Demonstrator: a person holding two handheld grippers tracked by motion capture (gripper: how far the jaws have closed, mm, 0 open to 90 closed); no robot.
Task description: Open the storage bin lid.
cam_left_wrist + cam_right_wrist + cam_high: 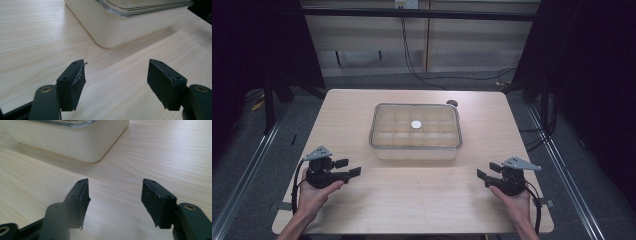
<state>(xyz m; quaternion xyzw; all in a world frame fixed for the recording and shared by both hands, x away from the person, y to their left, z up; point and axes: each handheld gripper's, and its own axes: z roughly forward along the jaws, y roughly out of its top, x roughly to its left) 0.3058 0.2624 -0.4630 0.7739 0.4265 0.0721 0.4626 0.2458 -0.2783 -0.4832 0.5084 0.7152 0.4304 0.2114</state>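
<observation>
Two grippers rest low at the near edge of the light wooden table (412, 200), one on either side of a cream storage box (415, 132) that sits around the table's middle. The box is rectangular with rounded corners and wears a clear lid (384, 112); through the lid a grid of compartments shows, and a small white disc (416, 124) lies near the centre of the lid area, though whether it is on the lid or under it cannot be told.

The left gripper (353, 167), held in the person's left hand (314, 196), lies nearer the person than the box and off its left front corner, well apart from it. Its jaws are spread wide with nothing between them; in the left gripper view (116, 83) bare wood shows in the gap, and the box corner (110, 27) stands beyond.

The right gripper (484, 175), held in the right hand (514, 200), sits off the box's right front corner, likewise apart from it. Its jaws are also spread and empty, pointing toward the box in the right gripper view (115, 201).

A small dark round object (452, 103) lies just behind the box's far right corner.
</observation>
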